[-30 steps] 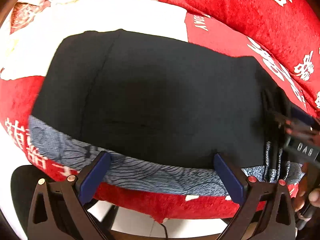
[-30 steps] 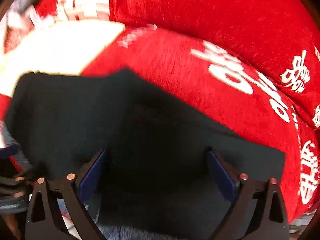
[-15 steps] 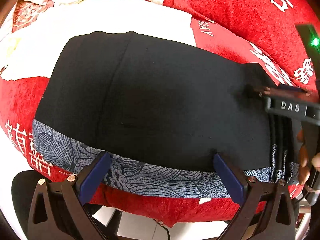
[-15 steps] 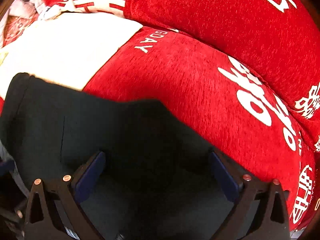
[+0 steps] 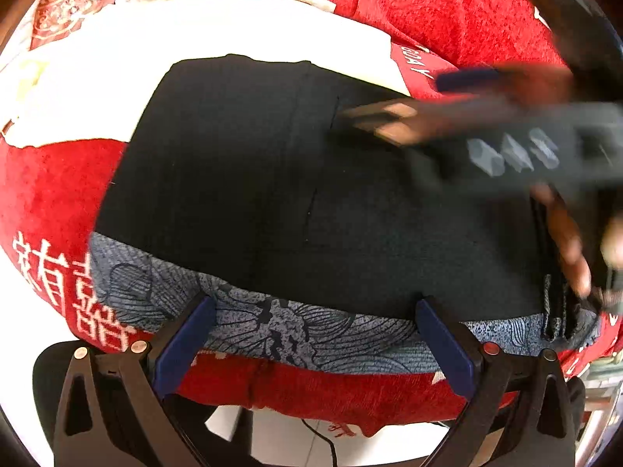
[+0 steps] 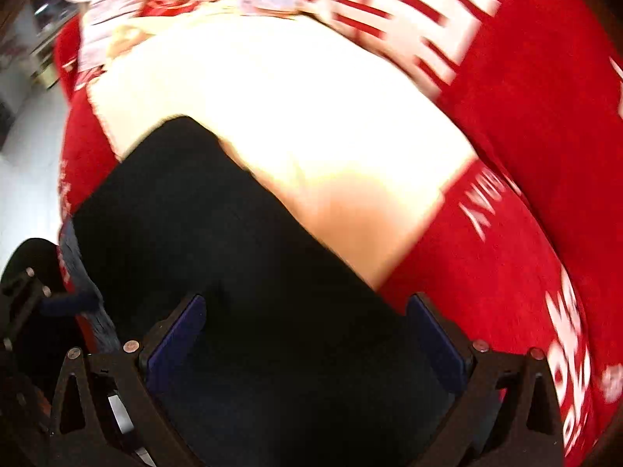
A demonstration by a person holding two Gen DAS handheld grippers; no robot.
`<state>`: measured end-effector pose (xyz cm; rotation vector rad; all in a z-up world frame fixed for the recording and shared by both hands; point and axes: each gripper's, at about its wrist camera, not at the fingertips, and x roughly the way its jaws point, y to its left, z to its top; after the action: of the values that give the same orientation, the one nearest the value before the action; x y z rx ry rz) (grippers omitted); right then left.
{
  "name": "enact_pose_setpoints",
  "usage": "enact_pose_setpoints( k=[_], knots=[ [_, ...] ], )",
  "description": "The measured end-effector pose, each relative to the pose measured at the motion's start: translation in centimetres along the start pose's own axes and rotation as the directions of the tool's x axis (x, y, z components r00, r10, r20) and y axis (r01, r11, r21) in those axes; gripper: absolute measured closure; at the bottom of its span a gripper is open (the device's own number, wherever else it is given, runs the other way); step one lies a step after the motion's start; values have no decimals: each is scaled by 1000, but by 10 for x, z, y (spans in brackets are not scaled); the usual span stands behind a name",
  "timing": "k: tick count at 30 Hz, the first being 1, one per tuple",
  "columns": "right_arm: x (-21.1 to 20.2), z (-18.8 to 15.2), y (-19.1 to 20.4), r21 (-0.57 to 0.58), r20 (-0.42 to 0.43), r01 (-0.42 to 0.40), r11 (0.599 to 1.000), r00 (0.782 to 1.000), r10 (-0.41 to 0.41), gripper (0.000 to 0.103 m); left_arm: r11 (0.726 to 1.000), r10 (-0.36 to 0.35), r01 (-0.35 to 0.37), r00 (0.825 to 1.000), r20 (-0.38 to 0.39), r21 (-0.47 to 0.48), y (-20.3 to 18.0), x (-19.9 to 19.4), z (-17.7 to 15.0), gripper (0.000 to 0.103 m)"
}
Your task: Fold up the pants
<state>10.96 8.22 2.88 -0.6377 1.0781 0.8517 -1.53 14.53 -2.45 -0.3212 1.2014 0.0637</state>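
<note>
The black pants (image 5: 249, 194) lie folded flat on a red and white blanket; a grey-blue patterned layer (image 5: 280, 323) shows along their near edge. My left gripper (image 5: 311, 334) is open and empty at that near edge. My right gripper (image 5: 447, 113) crosses above the pants' right part in the left wrist view, blurred. In the right wrist view the right gripper (image 6: 303, 334) is open and empty above the black pants (image 6: 241, 272).
The red blanket with white characters (image 5: 447, 11) covers a bed or sofa, with a white panel (image 5: 194, 39) behind the pants. Light floor (image 5: 23, 350) and a cable (image 5: 323, 436) show below the near edge. A dark chair-like shape (image 5: 46, 366) stands at lower left.
My right gripper has swung left across the pants, from their right edge toward the middle; its view turned left toward the white panel. My left gripper pulled back slightly.
</note>
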Motion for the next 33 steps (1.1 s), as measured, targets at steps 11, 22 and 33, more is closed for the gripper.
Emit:
enact_pose_setpoints(
  k=[11,22,33],
  knots=[
    [46,43,26,-134,-119,-272,953,959,257,17,1000,16,-16,1000,-9,0,17,3,-3,0],
    [13,34,19,-199,-69,-202,959,979,192,78,1000,11,-11,1000,-10,-8,19,-2,-1,0],
    [-53,5,35,-232,135,-126,964,978,160,85,985,-168,172,975,144,-13,110,-53,22,0]
  ],
)
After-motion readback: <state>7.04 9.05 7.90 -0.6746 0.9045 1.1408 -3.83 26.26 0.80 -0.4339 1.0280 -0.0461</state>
